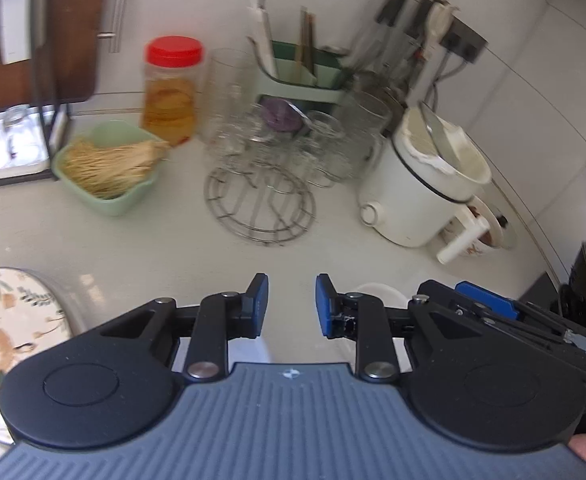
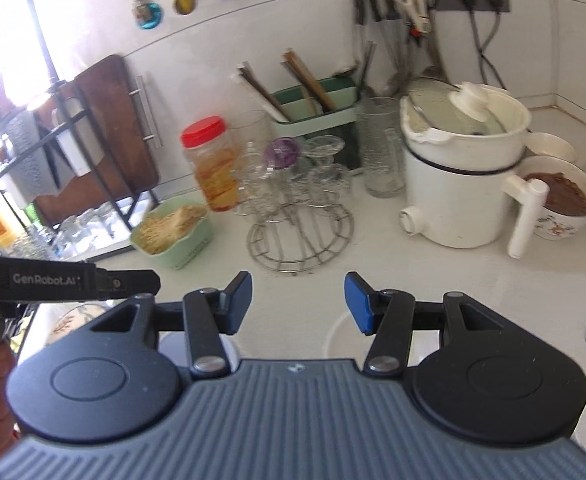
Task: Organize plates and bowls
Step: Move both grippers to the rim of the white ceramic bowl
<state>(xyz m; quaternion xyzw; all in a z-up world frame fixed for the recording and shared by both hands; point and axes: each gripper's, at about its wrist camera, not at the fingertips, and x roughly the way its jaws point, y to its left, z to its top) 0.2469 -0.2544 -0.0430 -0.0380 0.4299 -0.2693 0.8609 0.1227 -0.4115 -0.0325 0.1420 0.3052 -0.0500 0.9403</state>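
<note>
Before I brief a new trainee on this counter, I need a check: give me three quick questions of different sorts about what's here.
1. True or false: the left tongs grip a plate.
2. What colour is the jar lid? A blue, B red, C green.
3. Fill in: the green dish holds pale dry ____.

Key: 1 false, nothing lies between either the left or the right tongs; the floral plate sits apart. 2 B. 3 noodles.
</note>
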